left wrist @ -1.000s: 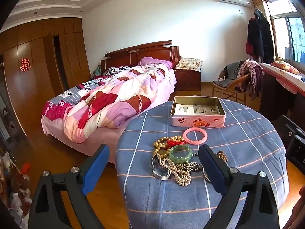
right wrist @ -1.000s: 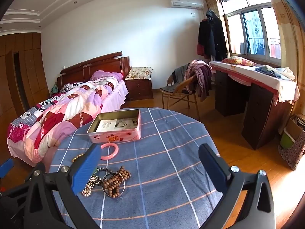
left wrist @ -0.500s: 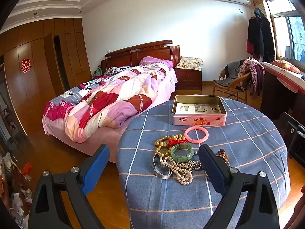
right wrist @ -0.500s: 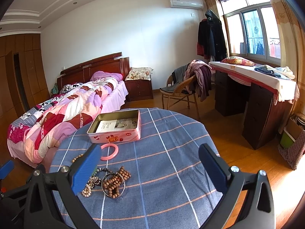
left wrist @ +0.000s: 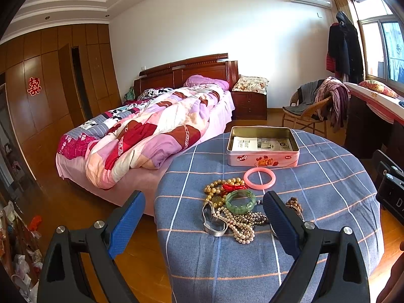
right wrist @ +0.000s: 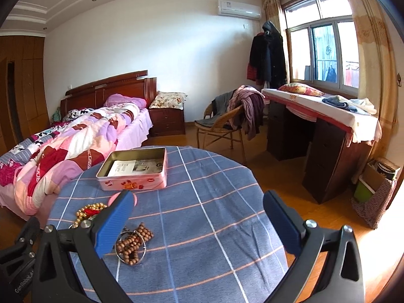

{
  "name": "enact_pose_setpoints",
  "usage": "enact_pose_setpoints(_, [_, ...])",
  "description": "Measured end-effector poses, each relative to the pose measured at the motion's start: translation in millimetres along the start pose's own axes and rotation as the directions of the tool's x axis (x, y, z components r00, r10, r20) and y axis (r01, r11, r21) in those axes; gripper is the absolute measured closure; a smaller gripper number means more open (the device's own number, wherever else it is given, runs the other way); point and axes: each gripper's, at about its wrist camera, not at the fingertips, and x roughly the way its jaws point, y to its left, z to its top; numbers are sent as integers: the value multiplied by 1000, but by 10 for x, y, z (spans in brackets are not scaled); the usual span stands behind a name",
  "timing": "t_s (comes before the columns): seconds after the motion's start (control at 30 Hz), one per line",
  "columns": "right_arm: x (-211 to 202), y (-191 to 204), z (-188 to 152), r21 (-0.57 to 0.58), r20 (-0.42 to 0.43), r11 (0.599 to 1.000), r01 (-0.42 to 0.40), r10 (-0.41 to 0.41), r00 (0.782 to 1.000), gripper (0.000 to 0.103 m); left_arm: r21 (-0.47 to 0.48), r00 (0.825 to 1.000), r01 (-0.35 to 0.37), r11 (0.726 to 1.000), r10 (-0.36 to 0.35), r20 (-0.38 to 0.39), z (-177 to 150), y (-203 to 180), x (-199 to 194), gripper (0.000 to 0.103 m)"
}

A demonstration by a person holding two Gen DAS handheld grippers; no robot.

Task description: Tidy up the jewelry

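A pile of jewelry lies on the round table [left wrist: 328, 176] with its blue checked cloth: a green bangle [left wrist: 240, 201], a pink bangle [left wrist: 259, 178], gold beads [left wrist: 214, 189], a pearl string [left wrist: 242, 229], a metal watch [left wrist: 213, 223]. Behind them stands an open pink tin box [left wrist: 262, 146] with a leaflet inside. My left gripper [left wrist: 203, 213] hangs open above the table's near edge, the pile between its fingers. In the right wrist view, wooden beads [right wrist: 135, 242] lie by the blue left pad of my open right gripper [right wrist: 198, 213]; the tin [right wrist: 133, 169] sits farther back.
A bed [left wrist: 151, 131] with a patchwork quilt stands left of the table. A wicker chair [right wrist: 222, 126] draped with clothes and a dark desk [right wrist: 323, 136] under the window are to the right. Wooden floor surrounds the table.
Both grippers have drifted slightly; the right wrist view has moved closer to the table, so its left pad now covers part of the pink bangle. Both stay open.
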Motion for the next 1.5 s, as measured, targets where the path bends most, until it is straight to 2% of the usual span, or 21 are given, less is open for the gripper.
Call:
enact_pose_setpoints(0.97, [27,0,-50,6,-16,1000,-9,9,1000,0,-5,1000,-1,1000,1,0,-7,9,3,9])
enact_pose_setpoints(1.33, [88,-9,-65,4,-42,1000,-16,16,999,0,-10,1000,3,1000,-3,-26,-71,22,94,9])
enact_pose_setpoints(1.5, [213,-5,-107,9,-85,999,-52,52,995,10,-9,998,8,1000,-8,-58,-98,14,236,9])
